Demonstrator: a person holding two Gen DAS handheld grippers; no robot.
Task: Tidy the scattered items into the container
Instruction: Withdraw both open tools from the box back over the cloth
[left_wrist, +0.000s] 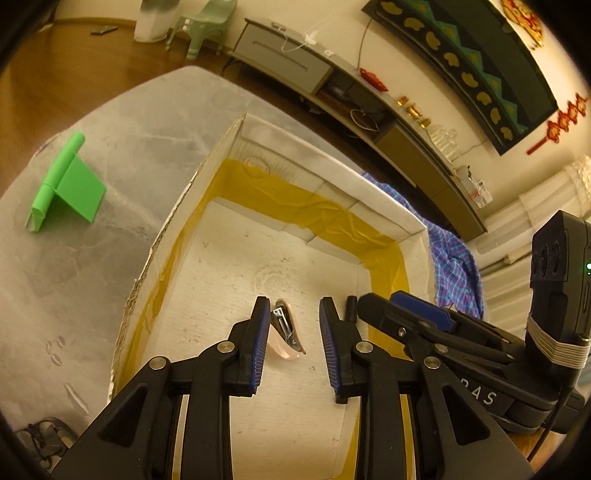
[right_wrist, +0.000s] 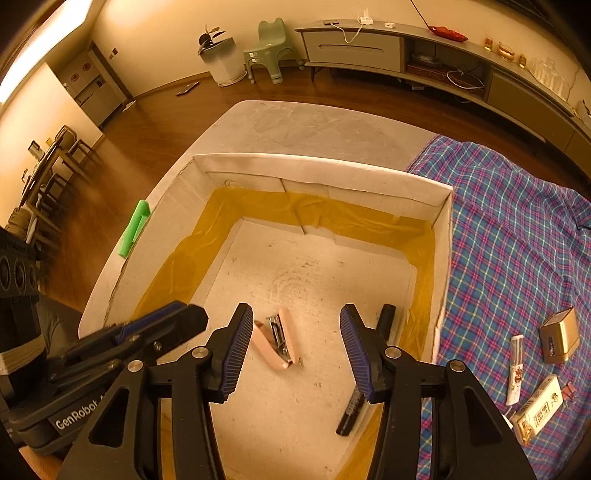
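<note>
A white cardboard box (left_wrist: 388, 206) (right_wrist: 321, 164) lined with yellow tape sits on a grey table. A pink stapler (left_wrist: 286, 334) (right_wrist: 277, 338) lies open on its floor. A black marker (right_wrist: 369, 373) (left_wrist: 350, 308) lies by the box's right wall. My left gripper (left_wrist: 291, 332) is open and empty above the stapler. My right gripper (right_wrist: 295, 339) is open and empty over the box floor, stapler between its fingers' lines. On the plaid cloth (right_wrist: 517, 229) lie a gold box (right_wrist: 559, 336), a white tube (right_wrist: 516, 369), a white-gold pack (right_wrist: 537, 410) and a binder clip (right_wrist: 569, 391).
A green plastic stand (left_wrist: 62, 184) (right_wrist: 133, 229) sits on the table left of the box. The table edge drops to a wood floor. A TV cabinet (right_wrist: 406, 48), a green stool (right_wrist: 267, 48) and a bin (right_wrist: 221, 61) stand beyond.
</note>
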